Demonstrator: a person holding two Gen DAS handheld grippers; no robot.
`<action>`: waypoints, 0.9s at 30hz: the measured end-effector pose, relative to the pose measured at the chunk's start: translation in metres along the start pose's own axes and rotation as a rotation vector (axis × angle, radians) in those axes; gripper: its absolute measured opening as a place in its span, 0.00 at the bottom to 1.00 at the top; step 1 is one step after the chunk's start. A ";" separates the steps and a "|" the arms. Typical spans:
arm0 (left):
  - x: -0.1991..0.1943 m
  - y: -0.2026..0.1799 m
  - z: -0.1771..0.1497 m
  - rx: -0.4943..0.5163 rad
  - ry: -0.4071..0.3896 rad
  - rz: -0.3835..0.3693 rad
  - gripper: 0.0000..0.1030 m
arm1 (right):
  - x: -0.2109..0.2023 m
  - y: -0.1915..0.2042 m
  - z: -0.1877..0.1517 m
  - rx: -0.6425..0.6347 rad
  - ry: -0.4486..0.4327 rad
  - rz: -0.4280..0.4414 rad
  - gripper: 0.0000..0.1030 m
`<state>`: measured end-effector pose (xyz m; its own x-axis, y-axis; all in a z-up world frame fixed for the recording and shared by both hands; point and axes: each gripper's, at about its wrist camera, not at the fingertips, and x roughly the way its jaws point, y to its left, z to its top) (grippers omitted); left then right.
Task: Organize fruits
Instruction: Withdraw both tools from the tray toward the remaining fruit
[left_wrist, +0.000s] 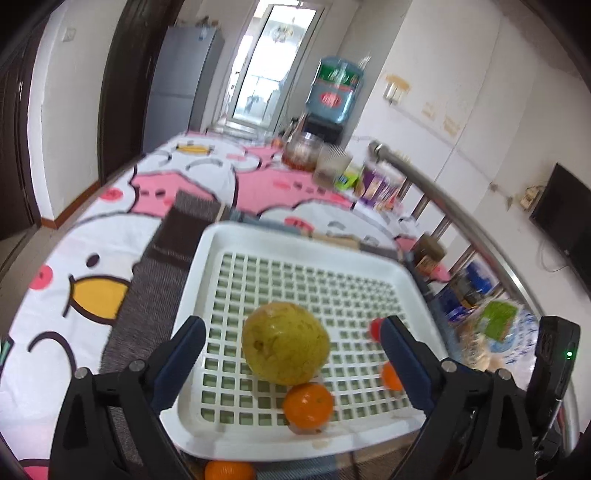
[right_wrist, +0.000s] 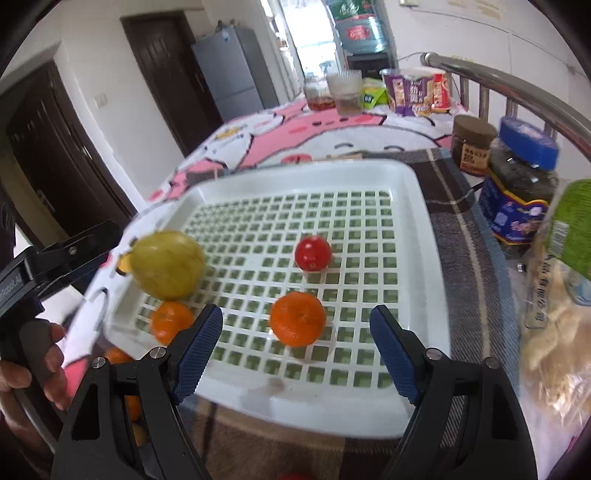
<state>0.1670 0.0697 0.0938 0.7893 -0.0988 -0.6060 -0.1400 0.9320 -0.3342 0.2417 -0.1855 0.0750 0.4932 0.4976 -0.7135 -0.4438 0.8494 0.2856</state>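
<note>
Fruits are lying loose in the white tray (right_wrist: 417, 206): pear (left_wrist: 285, 341), tangerine (right_wrist: 297, 318), tomato (right_wrist: 312, 253). Both the left claw (left_wrist: 291, 354) and right claw (right_wrist: 295, 341) are gaping wide, empty; a nudge risks rolling them.

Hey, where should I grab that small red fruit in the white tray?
Take the red fruit across its widest middle, coming down from above. It is round and smooth, sits alone on the tray grid, and has open space on both sides for the claw fingers.
</note>
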 end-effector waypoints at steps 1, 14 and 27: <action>-0.010 -0.002 0.001 0.006 -0.018 -0.007 0.96 | -0.010 0.002 0.000 0.004 -0.019 0.006 0.81; -0.122 -0.026 -0.028 0.145 -0.167 -0.072 1.00 | -0.117 0.031 -0.023 -0.040 -0.277 0.082 0.96; -0.142 -0.020 -0.097 0.216 -0.147 -0.054 1.00 | -0.140 0.038 -0.064 -0.077 -0.312 0.086 0.97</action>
<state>-0.0002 0.0312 0.1166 0.8726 -0.1138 -0.4750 0.0234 0.9811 -0.1919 0.1081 -0.2339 0.1447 0.6515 0.6067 -0.4555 -0.5431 0.7922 0.2783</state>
